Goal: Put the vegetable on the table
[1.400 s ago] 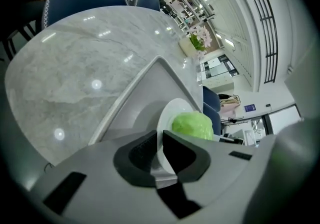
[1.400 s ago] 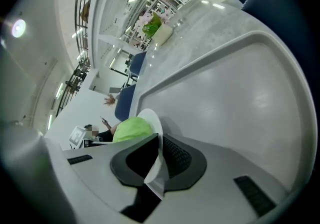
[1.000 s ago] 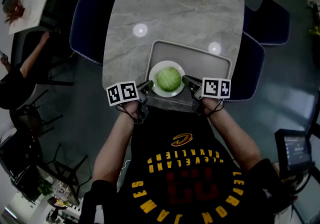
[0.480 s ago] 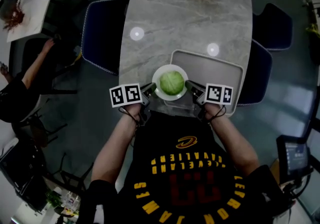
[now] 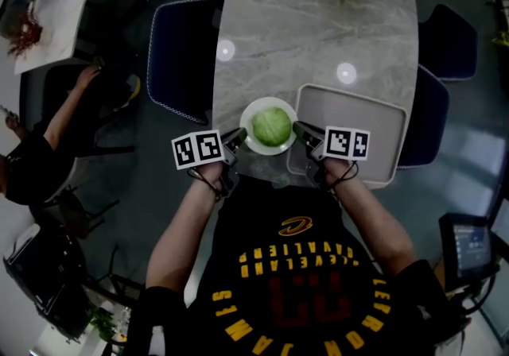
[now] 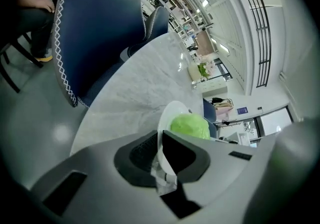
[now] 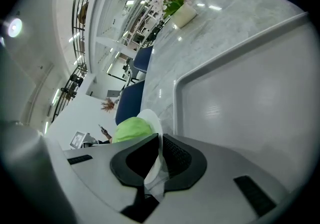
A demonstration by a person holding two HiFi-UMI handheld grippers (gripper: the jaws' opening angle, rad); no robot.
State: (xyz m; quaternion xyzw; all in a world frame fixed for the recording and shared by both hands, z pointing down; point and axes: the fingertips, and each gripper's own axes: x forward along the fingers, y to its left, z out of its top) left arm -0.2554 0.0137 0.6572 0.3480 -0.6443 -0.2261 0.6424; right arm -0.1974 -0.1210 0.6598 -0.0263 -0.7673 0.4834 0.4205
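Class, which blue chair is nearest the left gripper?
The white-edged chair left of the table, beside the left gripper; the others stand across it or at its far end.

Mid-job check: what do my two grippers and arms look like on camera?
The left gripper and right gripper have light grey bodies and black ribbed jaws; each carries a white cube with black square markers. Thin dark cords loop behind each gripper. Forearms are bare; the person wears a black top with yellow and red lettering.
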